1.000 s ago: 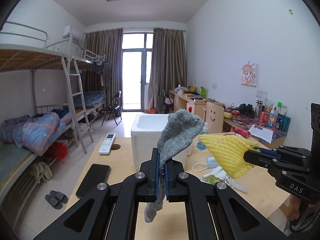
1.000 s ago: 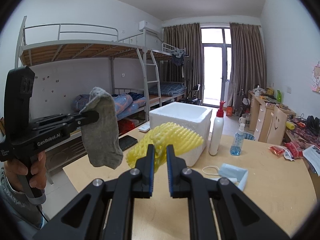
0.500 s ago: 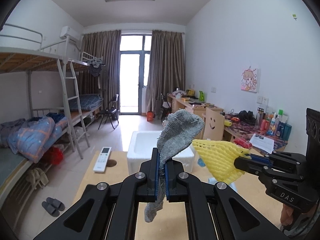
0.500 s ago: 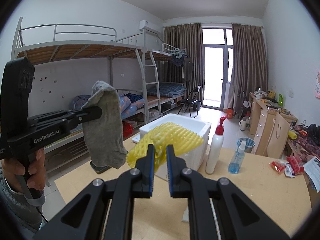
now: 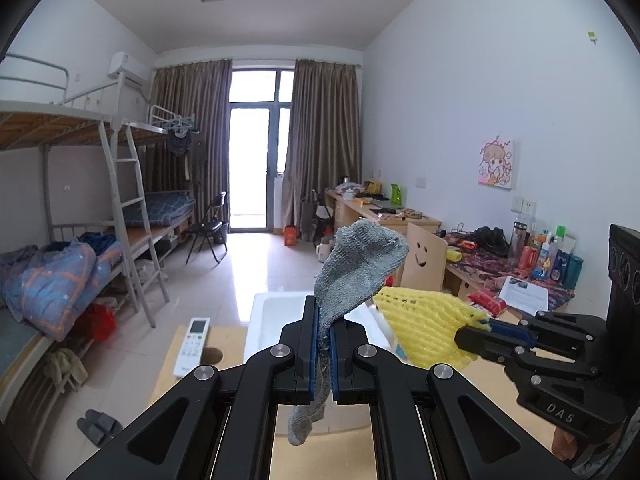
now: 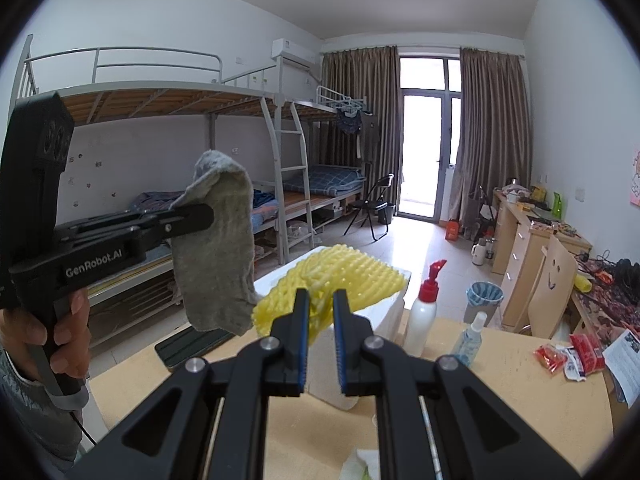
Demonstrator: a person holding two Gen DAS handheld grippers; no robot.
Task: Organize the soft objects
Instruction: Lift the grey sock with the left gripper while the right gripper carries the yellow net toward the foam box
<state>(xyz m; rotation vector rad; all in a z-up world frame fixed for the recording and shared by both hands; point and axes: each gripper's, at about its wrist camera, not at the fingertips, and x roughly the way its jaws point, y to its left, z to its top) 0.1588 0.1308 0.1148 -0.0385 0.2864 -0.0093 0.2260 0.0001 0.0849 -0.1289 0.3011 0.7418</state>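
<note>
Setting: dormitory room with bunk beds [image 6: 168, 104] along one wall, curtained balcony door at the far end, cluttered desks opposite. Working surface: light wooden table [image 6: 500, 392].

Item 1: left gripper [image 5: 324, 344]. We hold it raised above the table, its blue pads pressed together on a grey sock [image 5: 356, 264]. The sock is knitted and limp; its upper part flops over the fingertips and its toe end dangles below them. We judge it is carried high so the loose end clears the table.

Item 2: right gripper [image 6: 320, 316]. Nearly closed, leaving only a narrow gap, it pinches a yellow foam net [image 6: 336, 276]. This is an open-mesh fruit sleeve, springy, fanned out past the fingertips. It too is held in the air.

Item 3: white foam box [image 6: 384, 316]. It stands open-topped toward the table's far edge, directly beyond and below both held pieces. We take it for the likely receptacle, which would explain why both tools point that way.

Also present: a white pump bottle [image 6: 422, 312] and a small spray bottle [image 6: 472, 336] just beside the box; a remote control [image 5: 192, 340] near the table's left edge; red snack packets [image 6: 568, 356] toward its right edge.
</note>
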